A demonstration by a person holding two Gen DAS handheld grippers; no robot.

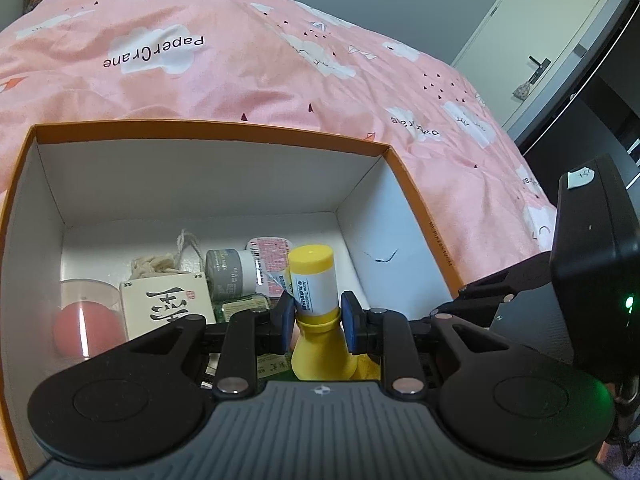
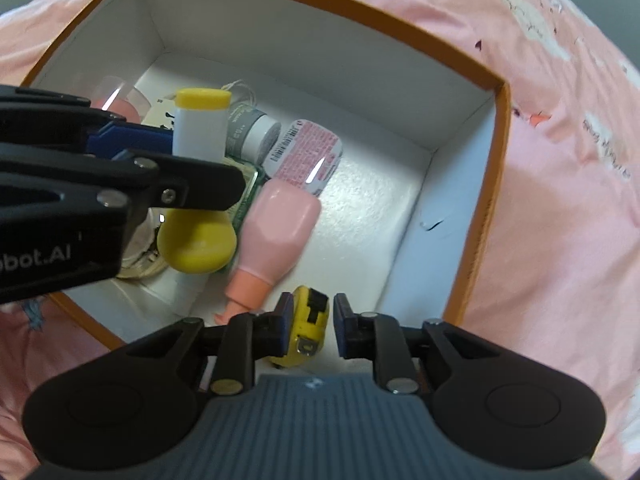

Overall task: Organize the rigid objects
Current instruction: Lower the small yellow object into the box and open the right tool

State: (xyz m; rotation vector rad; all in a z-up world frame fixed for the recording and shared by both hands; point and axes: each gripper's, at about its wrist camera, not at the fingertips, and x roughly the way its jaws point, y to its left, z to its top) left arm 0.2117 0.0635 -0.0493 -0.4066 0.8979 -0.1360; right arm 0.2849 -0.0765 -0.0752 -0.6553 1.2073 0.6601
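While inside box (image 1: 212, 136) over near-edge clutter: L gripper (image 1: 318, 322) clamped on yellow bottle (image 1: 314, 284), axis upright; R gripper (image 2: 310, 326) empty, nearly together, tape measure (image 2: 306, 328) just below.

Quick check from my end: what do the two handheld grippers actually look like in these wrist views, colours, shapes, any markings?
Both match: the left gripper and right gripper have black linkage arms with silver rivets, round black discs at each side, a ribbed grey centre plate with a small emblem, and blue pads. The left gripper's body shows white lettering ending "bot.AI" in the right wrist view. The right gripper's black housing carries a green light and a white sticker.
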